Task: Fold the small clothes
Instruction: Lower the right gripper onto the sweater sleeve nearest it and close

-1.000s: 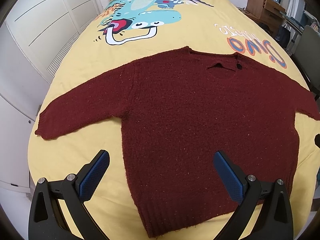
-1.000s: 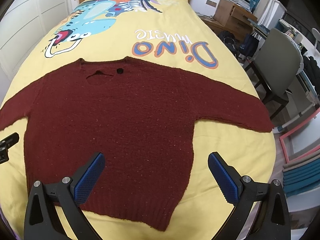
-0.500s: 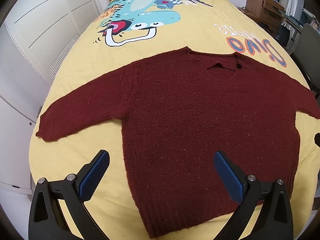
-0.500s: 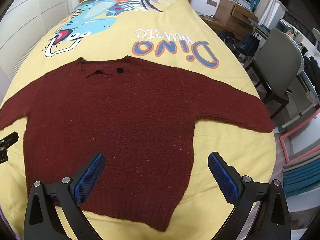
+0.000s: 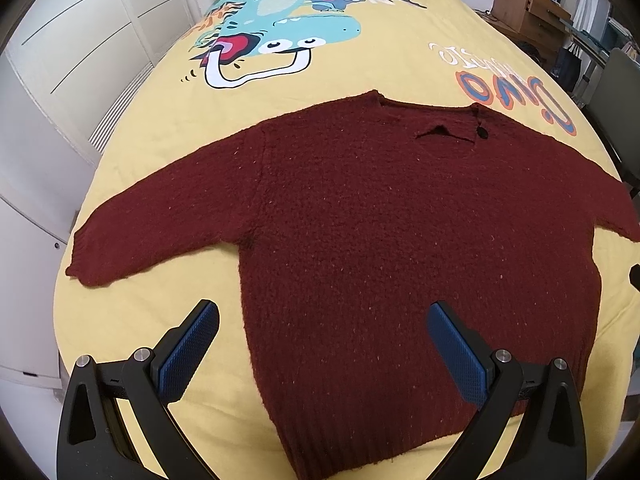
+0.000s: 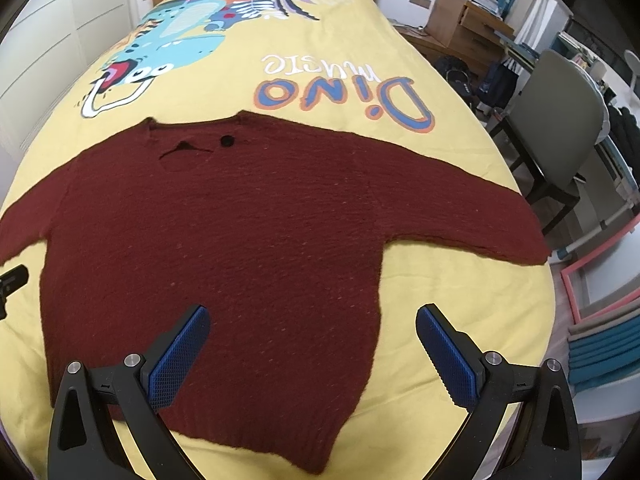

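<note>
A dark red knitted sweater (image 5: 380, 220) (image 6: 240, 220) lies flat on the yellow bed cover, sleeves spread out to both sides, neck away from me and hem near me. My left gripper (image 5: 320, 344) hovers open above the sweater's lower left edge, nothing between its blue pads. My right gripper (image 6: 312, 344) hovers open above the lower right part of the sweater, also holding nothing. The left sleeve cuff (image 5: 84, 256) reaches the bed's left edge. The right sleeve cuff (image 6: 520, 240) ends near the bed's right edge.
The yellow bed cover (image 5: 360, 60) (image 6: 280, 52) carries a dinosaur print and lettering. White cupboard doors (image 5: 60, 80) stand left of the bed. A grey chair (image 6: 560, 132), a wooden cabinet (image 6: 468, 20) and stacked items on the floor (image 6: 600, 344) are on the right.
Both views have shifted only slightly; the sweater sits a little lower in the frames. Both grippers stay open and the sweater has not been touched.
</note>
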The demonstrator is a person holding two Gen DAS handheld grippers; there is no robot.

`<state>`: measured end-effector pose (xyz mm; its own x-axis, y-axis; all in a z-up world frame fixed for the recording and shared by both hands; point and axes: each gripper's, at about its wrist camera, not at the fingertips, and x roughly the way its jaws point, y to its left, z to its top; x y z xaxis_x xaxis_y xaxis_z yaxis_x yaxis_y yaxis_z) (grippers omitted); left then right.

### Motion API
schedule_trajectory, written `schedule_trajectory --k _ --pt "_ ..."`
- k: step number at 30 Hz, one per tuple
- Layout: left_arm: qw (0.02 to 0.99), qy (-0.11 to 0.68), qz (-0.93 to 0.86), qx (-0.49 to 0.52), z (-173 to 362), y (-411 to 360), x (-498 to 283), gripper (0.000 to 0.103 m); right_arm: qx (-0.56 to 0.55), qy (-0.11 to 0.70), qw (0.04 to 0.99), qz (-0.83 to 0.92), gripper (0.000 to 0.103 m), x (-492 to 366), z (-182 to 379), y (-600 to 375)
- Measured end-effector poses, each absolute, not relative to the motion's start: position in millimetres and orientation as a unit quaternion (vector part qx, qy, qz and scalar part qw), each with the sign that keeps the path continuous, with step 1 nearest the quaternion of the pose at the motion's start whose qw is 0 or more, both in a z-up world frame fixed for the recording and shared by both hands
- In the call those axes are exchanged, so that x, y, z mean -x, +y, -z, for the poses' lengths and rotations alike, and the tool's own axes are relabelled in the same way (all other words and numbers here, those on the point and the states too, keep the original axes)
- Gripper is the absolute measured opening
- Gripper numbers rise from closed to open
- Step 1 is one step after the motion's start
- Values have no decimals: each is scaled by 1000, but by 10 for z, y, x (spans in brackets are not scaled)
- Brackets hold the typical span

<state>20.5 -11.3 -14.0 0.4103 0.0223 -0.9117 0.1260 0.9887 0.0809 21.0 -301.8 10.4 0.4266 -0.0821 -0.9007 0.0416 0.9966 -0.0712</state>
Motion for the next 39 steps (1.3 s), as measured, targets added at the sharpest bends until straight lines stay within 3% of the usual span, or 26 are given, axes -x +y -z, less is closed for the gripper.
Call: schedule_trajectory --k 21,35,36,39 --pt "806 585 34 -78 604 -290 -1165 102 -191 546 787 214 102 -1074 985 -5884" --pt "795 605 22 -45 777 -59 -1339 102 -319 533 739 263 102 -1207 1452 -6803" --pt "794 606 22 -46 783 -50 -1336 102 -323 536 734 265 101 -1224 1473 -6837" --pt "795 604 23 -49 773 -29 -1305 102 -325 536 730 272 74 -1316 1465 -6950"
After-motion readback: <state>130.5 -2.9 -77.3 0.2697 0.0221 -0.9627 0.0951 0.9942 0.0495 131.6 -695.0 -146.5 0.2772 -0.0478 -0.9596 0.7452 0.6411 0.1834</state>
